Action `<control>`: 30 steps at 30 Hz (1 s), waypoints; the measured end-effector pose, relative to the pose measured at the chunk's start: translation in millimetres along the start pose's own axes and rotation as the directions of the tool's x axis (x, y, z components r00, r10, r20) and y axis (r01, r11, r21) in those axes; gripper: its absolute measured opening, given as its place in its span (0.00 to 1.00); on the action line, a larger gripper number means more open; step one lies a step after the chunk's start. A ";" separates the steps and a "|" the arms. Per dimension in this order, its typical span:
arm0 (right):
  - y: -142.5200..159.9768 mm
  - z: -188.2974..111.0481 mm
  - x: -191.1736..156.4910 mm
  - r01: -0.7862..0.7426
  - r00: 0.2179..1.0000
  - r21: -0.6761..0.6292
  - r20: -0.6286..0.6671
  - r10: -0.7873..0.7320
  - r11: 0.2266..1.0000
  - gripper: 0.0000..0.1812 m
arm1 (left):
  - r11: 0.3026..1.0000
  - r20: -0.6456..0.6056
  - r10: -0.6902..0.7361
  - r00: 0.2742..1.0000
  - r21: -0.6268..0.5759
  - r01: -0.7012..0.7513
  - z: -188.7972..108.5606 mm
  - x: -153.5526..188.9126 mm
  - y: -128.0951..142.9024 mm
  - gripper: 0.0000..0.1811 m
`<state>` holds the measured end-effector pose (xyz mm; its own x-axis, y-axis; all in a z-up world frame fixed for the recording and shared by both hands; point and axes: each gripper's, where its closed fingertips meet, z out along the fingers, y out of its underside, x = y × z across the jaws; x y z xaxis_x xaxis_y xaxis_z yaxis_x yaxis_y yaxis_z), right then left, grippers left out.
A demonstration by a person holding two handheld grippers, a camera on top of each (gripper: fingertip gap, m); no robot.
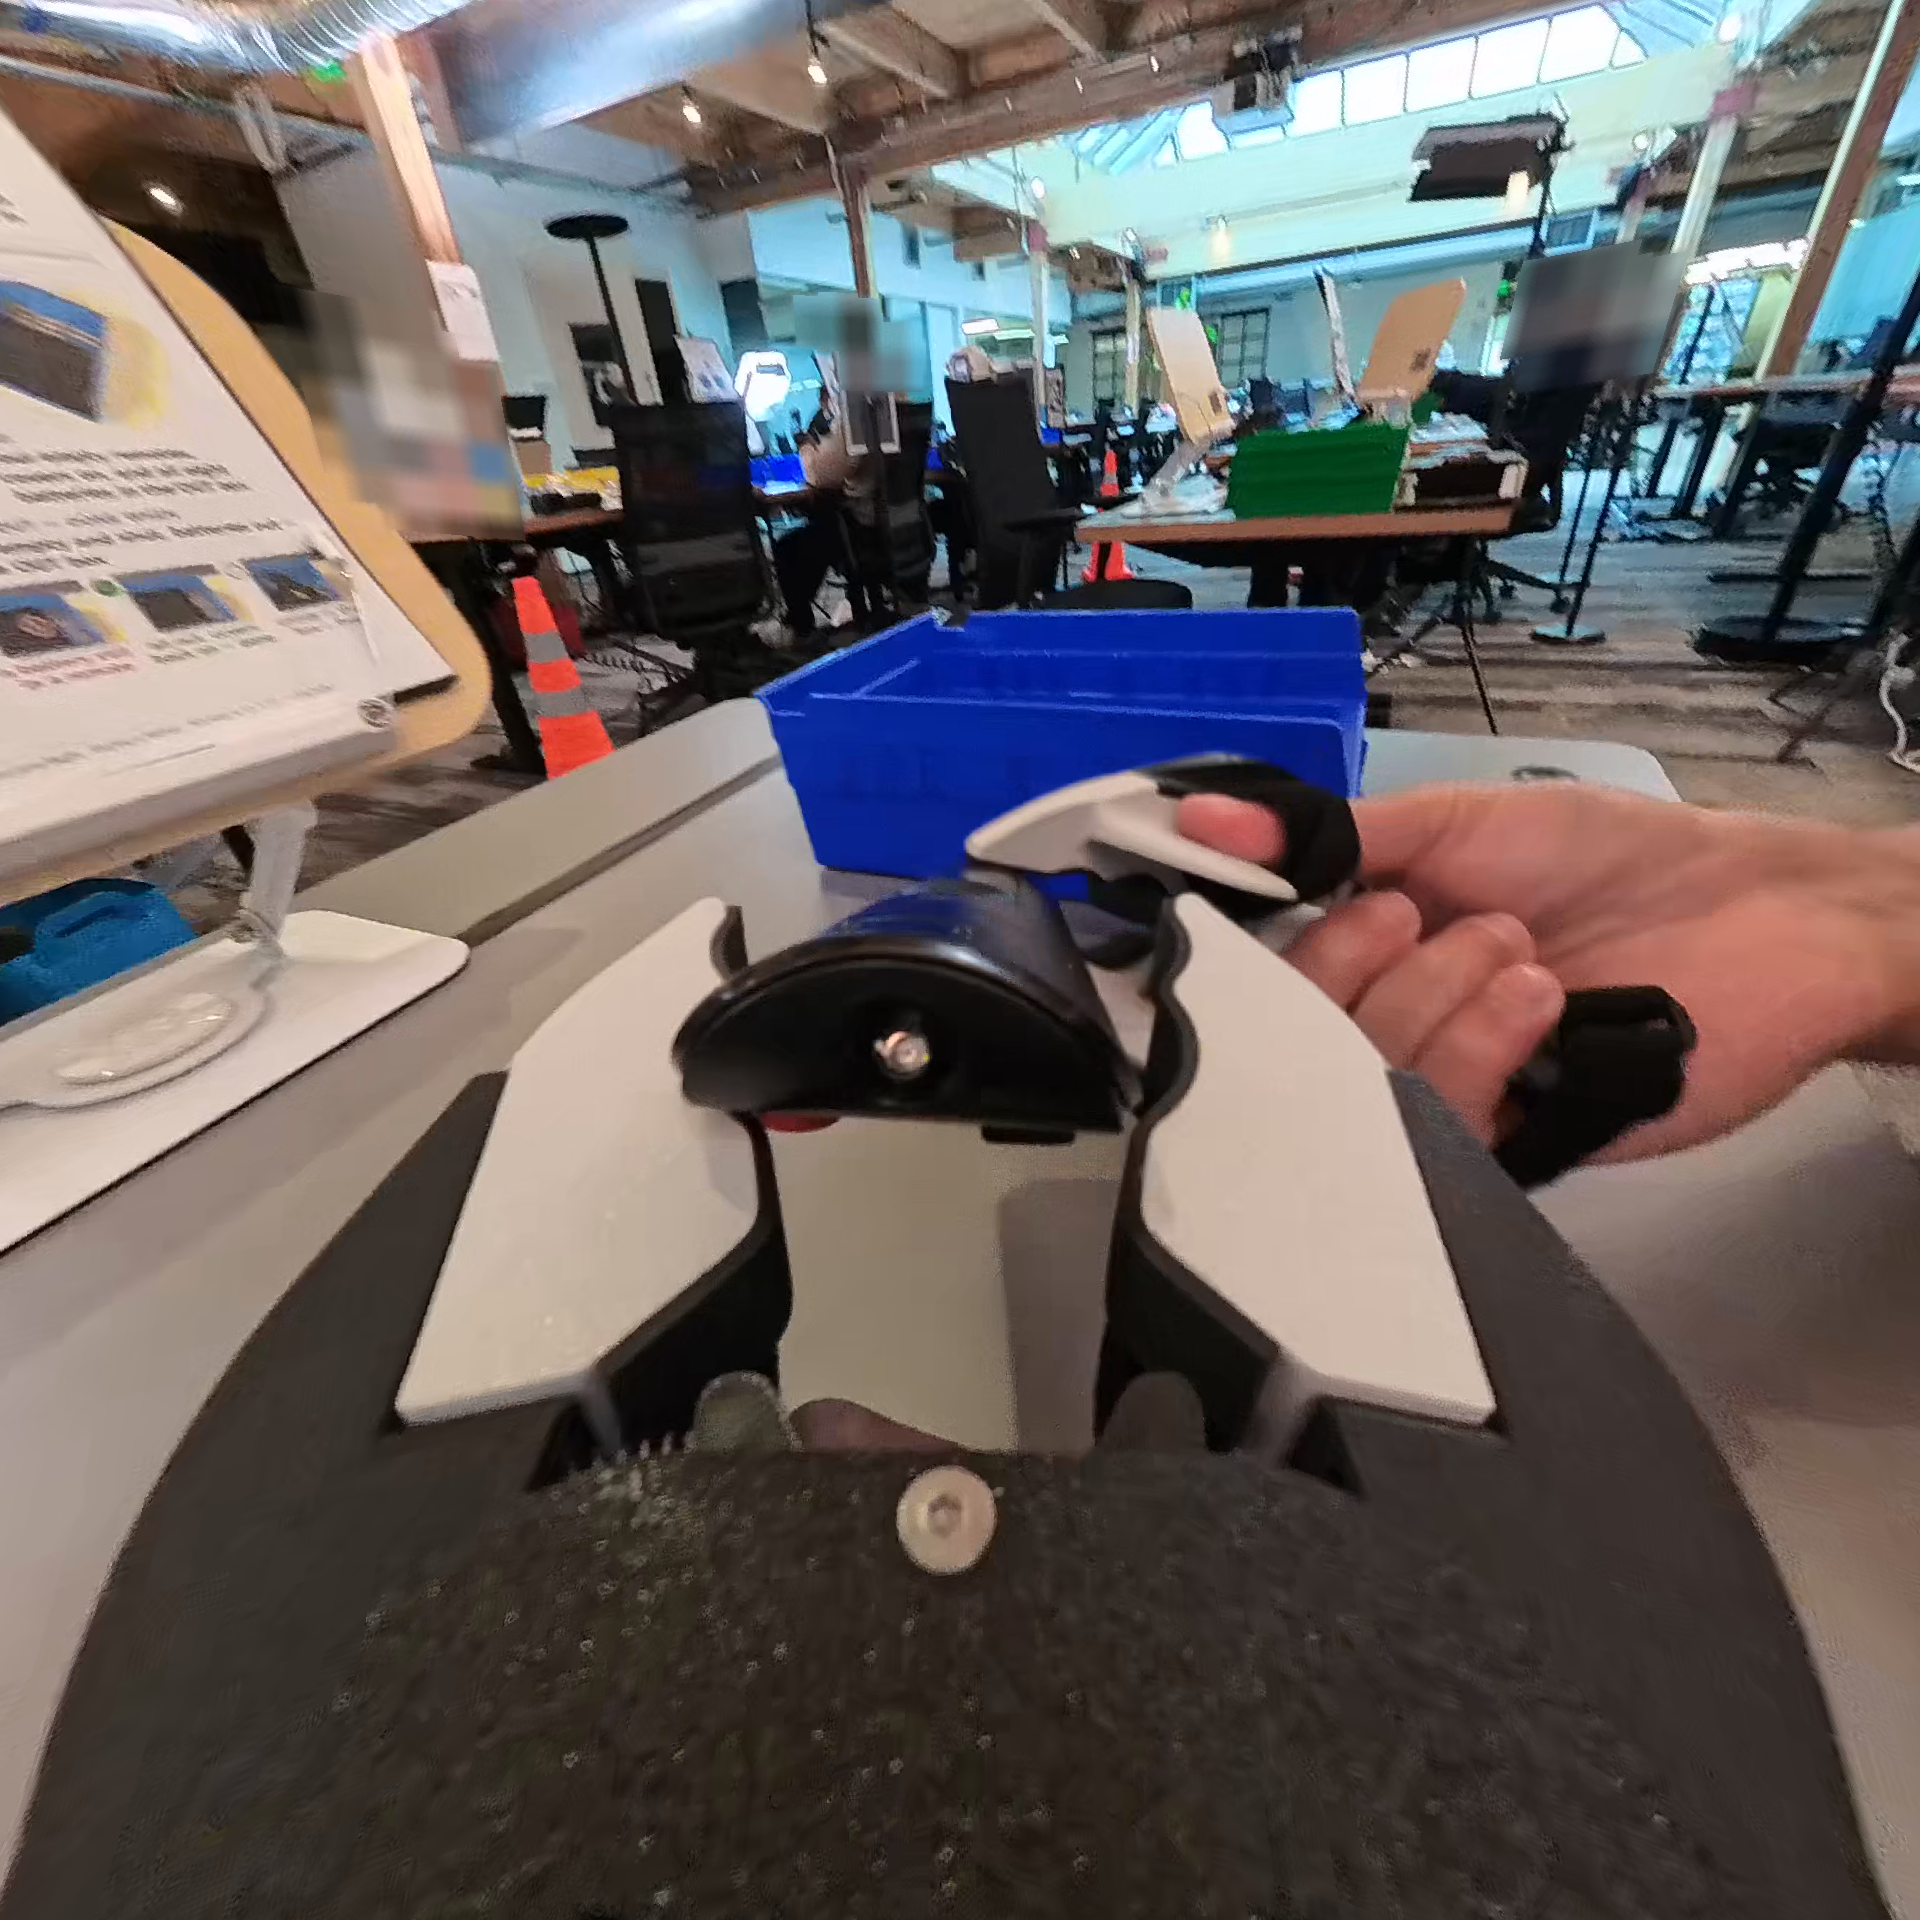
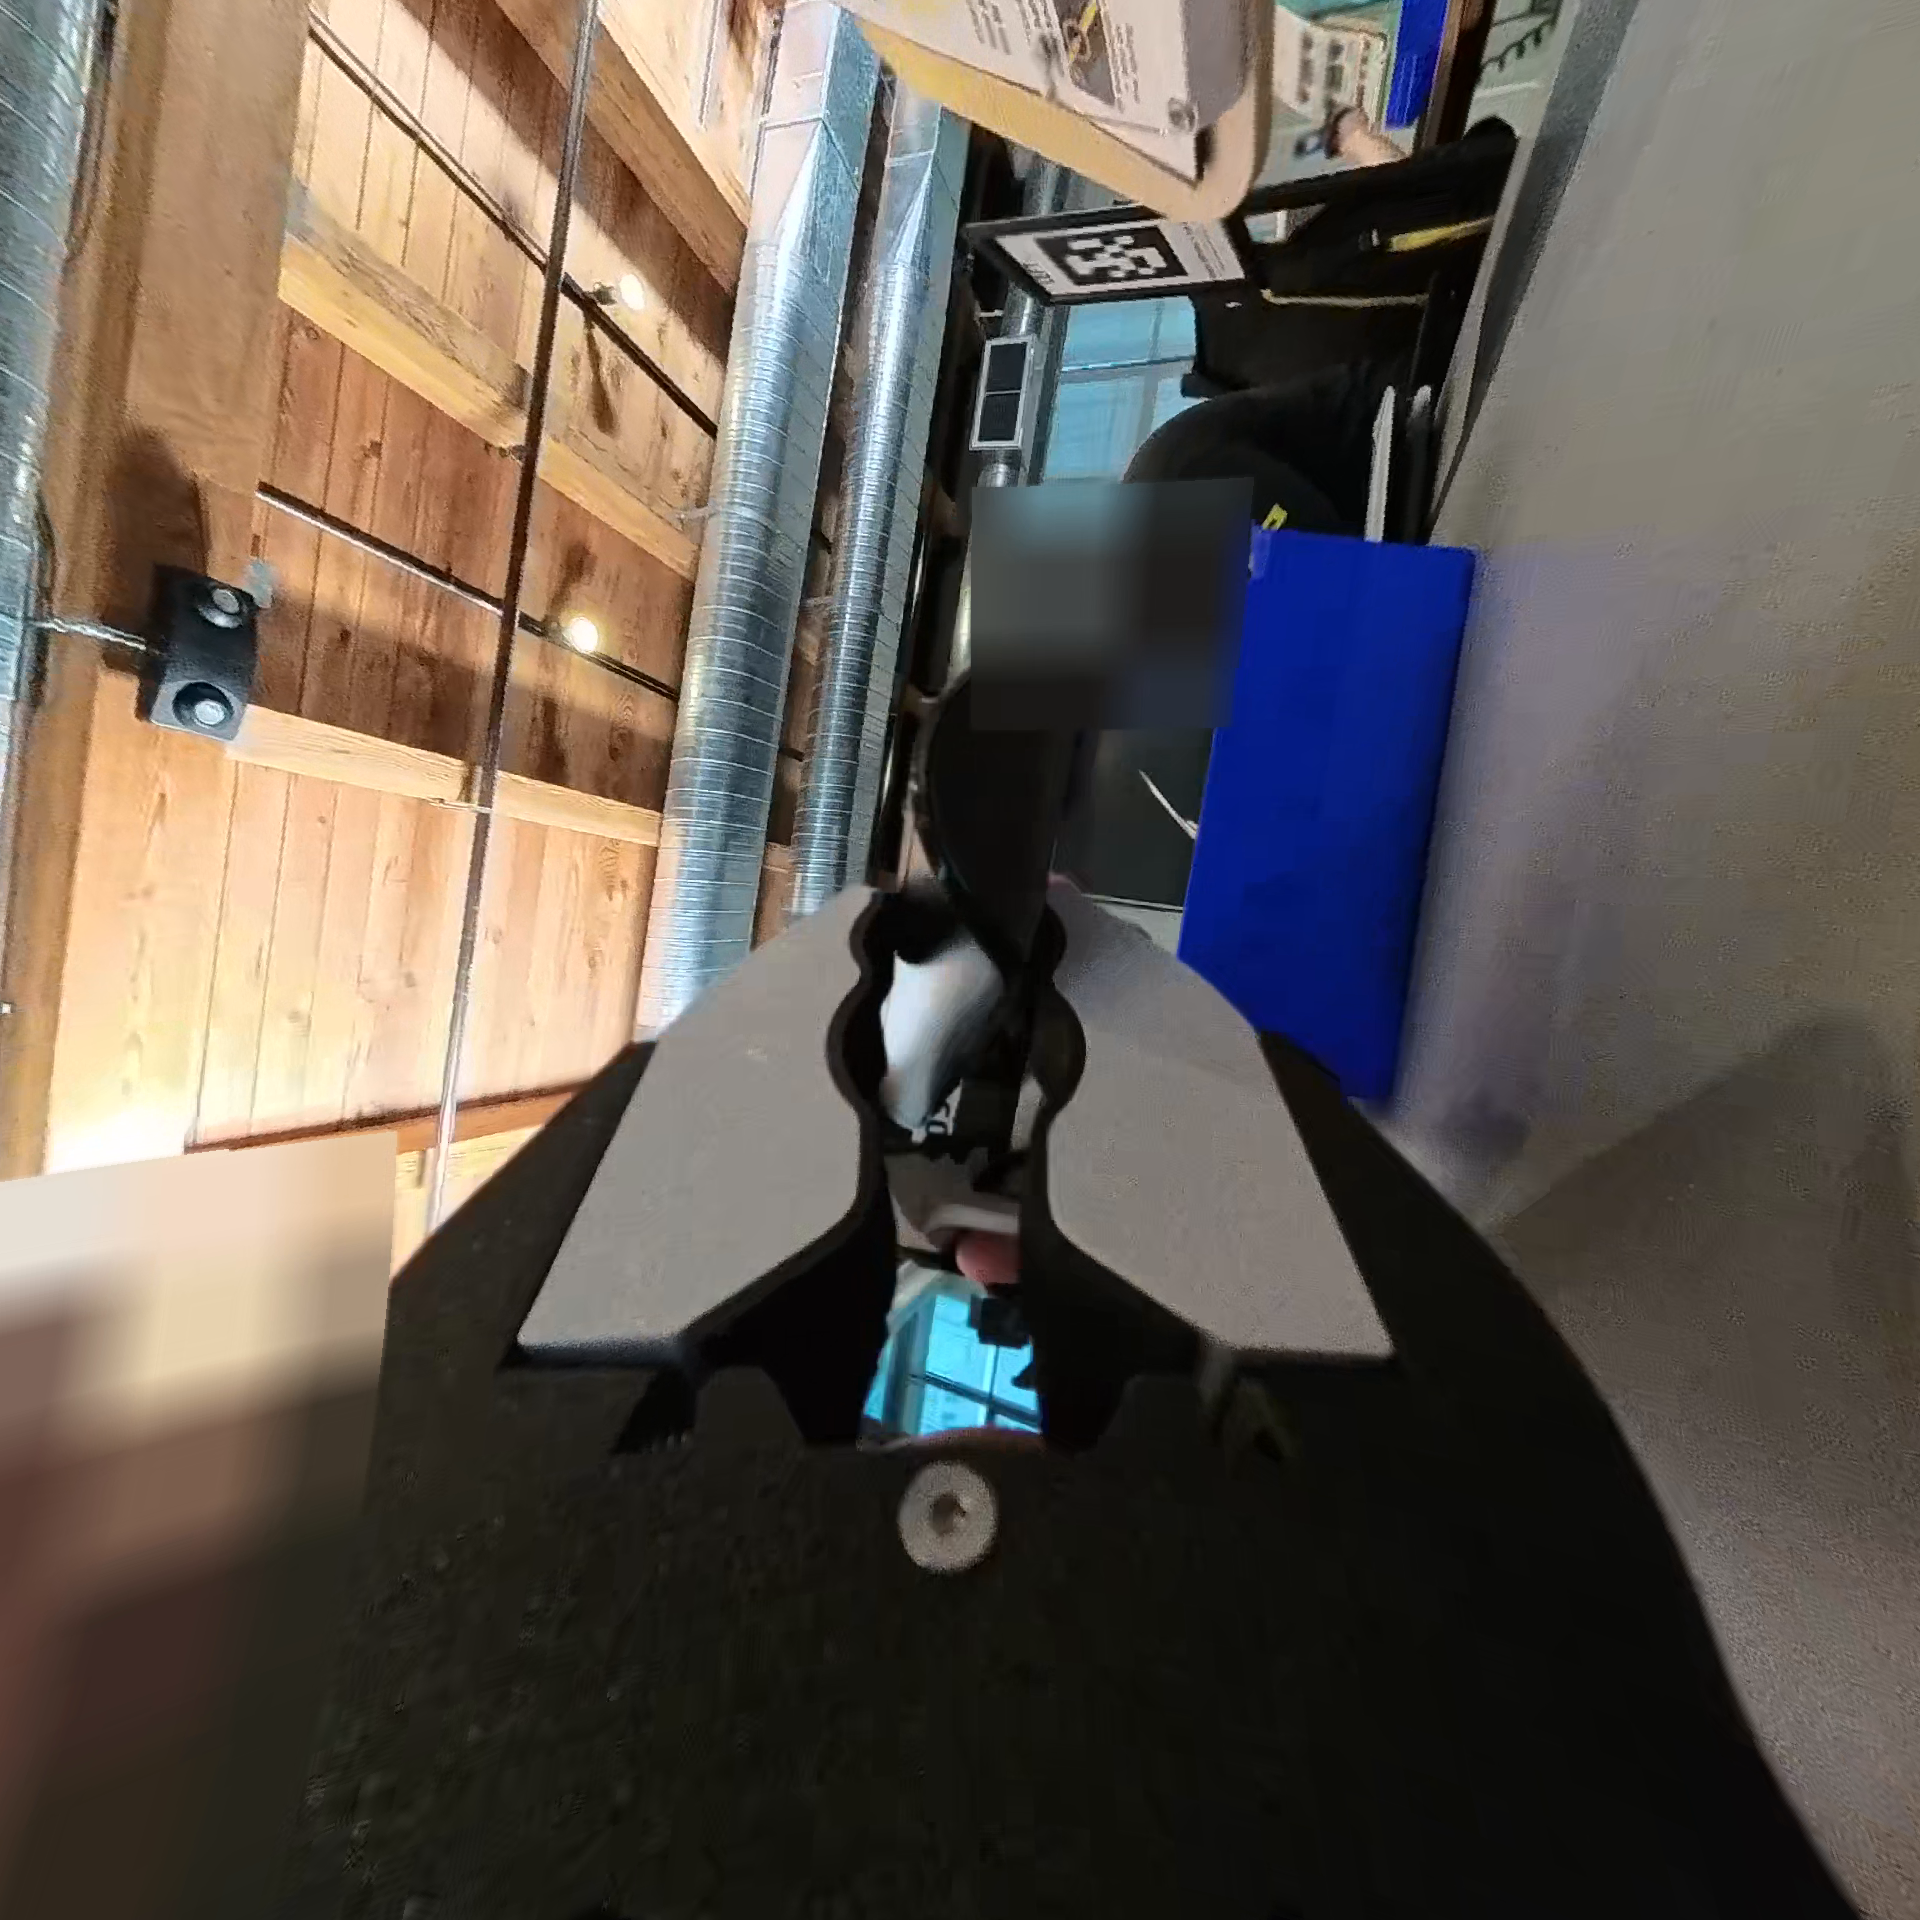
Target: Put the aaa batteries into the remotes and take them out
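Crosswise, remote (image 1: 914, 1029) between left fingers (image 1: 613, 1153)

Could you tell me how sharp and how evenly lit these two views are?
Left wrist view: bright skylit room, wide-angle bending at the edges, remote and hand slightly soft. Right wrist view: rolled sideways, motion-smeared blue bin, gripper body in shadow.

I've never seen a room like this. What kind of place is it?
Probably a big open workshop or lab office. Rows of desks with black chairs fill the floor, orange cones stand about, and bare wooden beams and silver ducts run overhead.
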<state>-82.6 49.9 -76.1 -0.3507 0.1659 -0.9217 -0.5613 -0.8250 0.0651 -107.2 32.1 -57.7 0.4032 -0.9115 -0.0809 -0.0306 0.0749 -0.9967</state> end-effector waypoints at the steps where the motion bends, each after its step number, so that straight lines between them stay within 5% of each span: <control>1: 1.8 1.1 1.4 -0.024 1.000 0.005 0.010 0.024 1.000 0.13 | 1.000 0.016 -0.011 1.000 0.015 0.011 -0.6 -4.7 -2.5 0.39; 13: 21.3 11.7 -0.9 -0.128 0.989 -0.052 0.068 0.132 0.990 0.13 | 1.000 -0.041 -0.008 0.999 -0.004 0.008 6.9 -0.8 -3.0 0.41; 23: 25.7 13.2 -3.0 -0.034 0.999 -0.162 -0.010 0.033 0.986 0.14 | 1.000 -0.109 -0.025 0.994 -0.011 0.024 2.3 -0.9 -0.7 0.33; 27: 21.3 10.6 7.8 0.062 0.993 -0.170 -0.091 -0.078 0.983 0.30 | 1.000 -0.109 -0.023 0.994 -0.008 0.022 -5.2 -1.0 3.1 0.33; 30: 19.1 5.0 19.3 0.258 0.925 -0.265 -0.210 -0.317 0.929 0.40 | 0.999 -0.080 0.034 0.996 -0.005 -0.035 -13.6 -1.0 4.4 0.33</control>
<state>-103.9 40.1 -90.6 0.0108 0.3015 -0.9534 -0.4129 -0.8670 -0.2789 -120.1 27.8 -62.1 0.3271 -0.9380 -0.1150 -0.0489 0.1047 -0.9933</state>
